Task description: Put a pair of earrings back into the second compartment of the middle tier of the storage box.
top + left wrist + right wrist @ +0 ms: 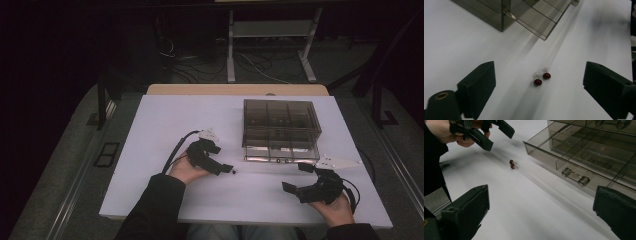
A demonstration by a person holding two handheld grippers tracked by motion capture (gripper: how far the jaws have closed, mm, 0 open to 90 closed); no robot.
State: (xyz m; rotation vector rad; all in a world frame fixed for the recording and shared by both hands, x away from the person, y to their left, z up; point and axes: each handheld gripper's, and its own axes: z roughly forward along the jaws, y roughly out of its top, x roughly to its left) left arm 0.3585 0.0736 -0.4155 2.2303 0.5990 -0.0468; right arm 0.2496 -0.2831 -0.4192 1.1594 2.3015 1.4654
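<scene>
My left gripper (231, 170) hangs low over the middle of the white table (165, 125), jaws spread wide with nothing between the pads. Two dark red earrings (542, 78) lie side by side on the bare table just ahead of those jaws, touching or nearly so; I cannot tell which. They sit near the front-left corner of the smoky clear drawer box (280, 130), whose lower drawer (574, 167) is pulled out. My right gripper (295, 180) sits near the table's front-right corner, jaws spread, empty, well apart from the earrings.
</scene>
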